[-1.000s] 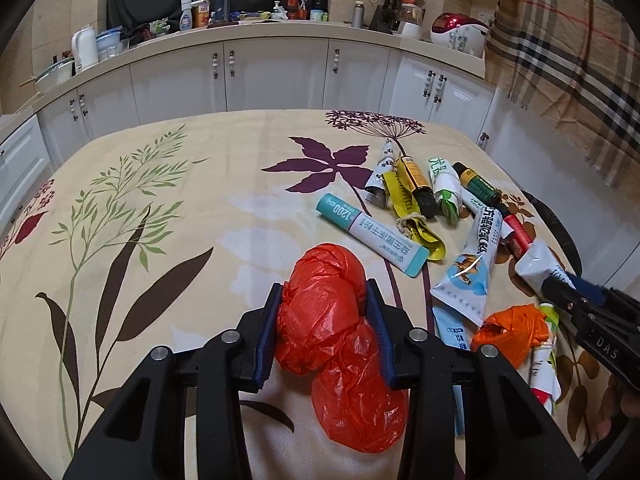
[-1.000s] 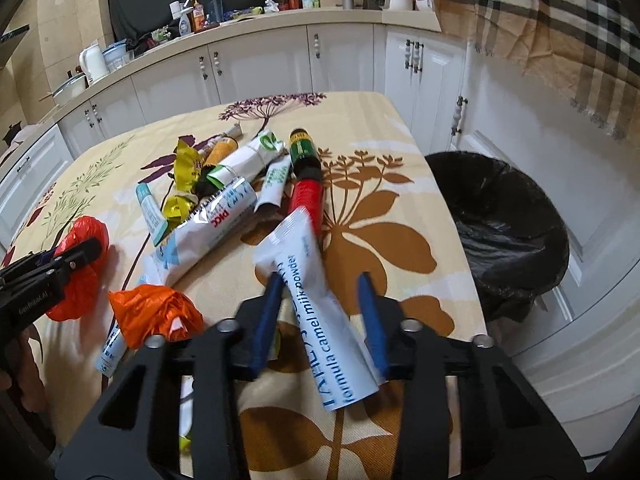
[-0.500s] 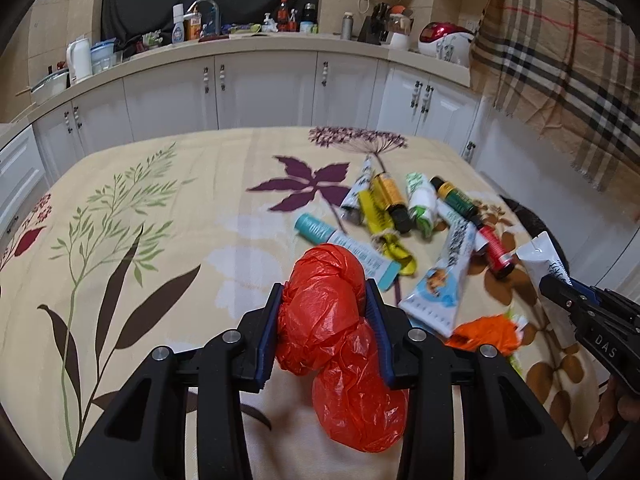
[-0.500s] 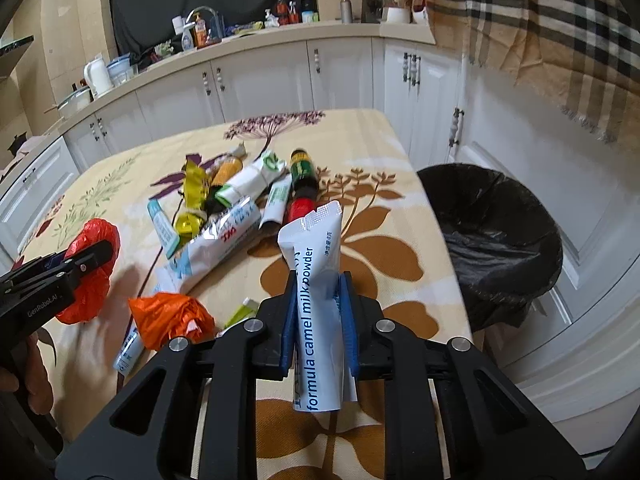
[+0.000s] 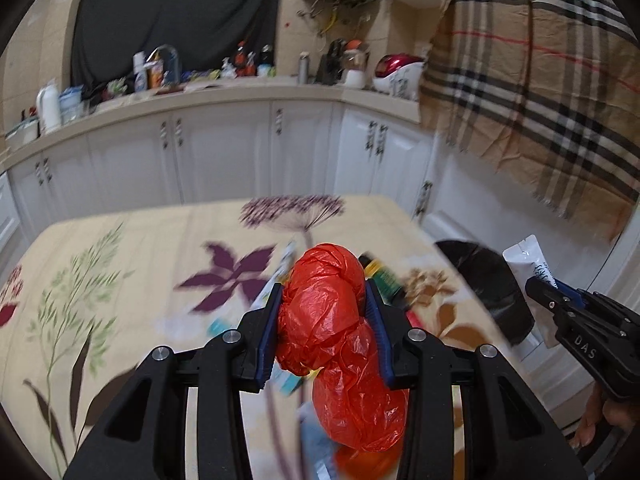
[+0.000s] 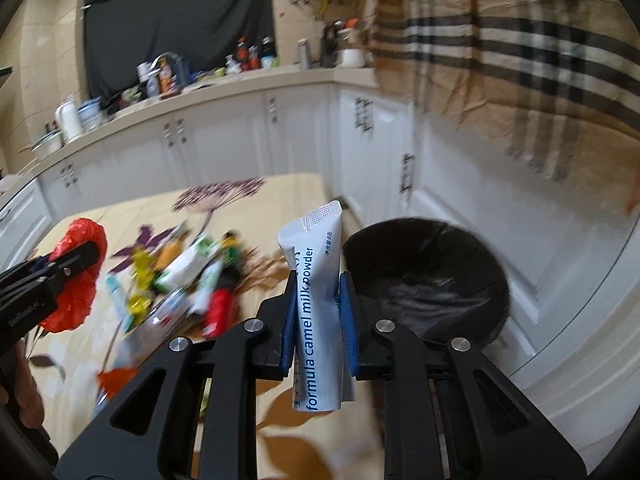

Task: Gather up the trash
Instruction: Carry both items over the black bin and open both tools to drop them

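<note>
the red plastic bag (image 5: 324, 312) was bunched between the blue pads of the left gripper (image 5: 324, 320), which was clamped on it, partly closed, the bag's lower end hanging below the fingers above the floral tablecloth (image 5: 132, 264). the white milk powder tube (image 6: 318, 300) stood upright in the right gripper (image 6: 318, 316), whose jaws were almost fully closed and pinched it, its crimped end up. just beyond and to the right of the tube sat the black-lined trash bin (image 6: 432, 276), beside the table edge. a blurred heap of other tubes and wrappers (image 6: 192, 280) lay on the cloth between the two grippers. white cabinets (image 6: 224, 140) and a plaid cloth (image 6: 520, 60) stood behind.
</note>
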Demonstrator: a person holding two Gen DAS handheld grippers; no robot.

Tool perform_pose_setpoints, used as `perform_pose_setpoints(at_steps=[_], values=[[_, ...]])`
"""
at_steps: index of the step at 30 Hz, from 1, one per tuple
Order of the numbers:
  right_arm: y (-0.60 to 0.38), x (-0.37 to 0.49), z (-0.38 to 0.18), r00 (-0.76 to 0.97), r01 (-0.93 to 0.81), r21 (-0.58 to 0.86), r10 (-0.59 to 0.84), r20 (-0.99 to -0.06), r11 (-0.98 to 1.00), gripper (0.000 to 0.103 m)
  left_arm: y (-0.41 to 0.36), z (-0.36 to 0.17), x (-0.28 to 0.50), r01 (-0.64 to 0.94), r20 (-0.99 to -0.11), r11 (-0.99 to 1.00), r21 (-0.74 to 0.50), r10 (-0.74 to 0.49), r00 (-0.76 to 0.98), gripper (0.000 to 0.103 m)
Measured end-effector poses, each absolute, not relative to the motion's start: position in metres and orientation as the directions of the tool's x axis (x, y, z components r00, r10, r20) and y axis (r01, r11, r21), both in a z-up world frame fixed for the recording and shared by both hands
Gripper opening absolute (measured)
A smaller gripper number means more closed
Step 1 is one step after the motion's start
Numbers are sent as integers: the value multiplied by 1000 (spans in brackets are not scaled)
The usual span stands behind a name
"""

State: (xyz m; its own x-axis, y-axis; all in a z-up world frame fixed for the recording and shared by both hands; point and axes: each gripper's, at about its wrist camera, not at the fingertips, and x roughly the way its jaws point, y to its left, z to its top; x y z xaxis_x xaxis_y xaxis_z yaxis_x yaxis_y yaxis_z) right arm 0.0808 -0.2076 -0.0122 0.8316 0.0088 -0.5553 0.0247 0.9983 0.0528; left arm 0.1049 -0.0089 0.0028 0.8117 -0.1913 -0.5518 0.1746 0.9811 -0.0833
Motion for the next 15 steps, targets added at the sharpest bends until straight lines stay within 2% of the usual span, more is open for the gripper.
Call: perform_pose_setpoints(at_steps=[9,15], values=[[-255,115,-13,850,154,6,-130,-510,988,19,-86,17,152,266,-504,962,-58,-258,824,40],[-276,136,-23,844,194,-16,-176,-507,981,19,-132,11,183,309,-518,950,-29,-279,809,40]])
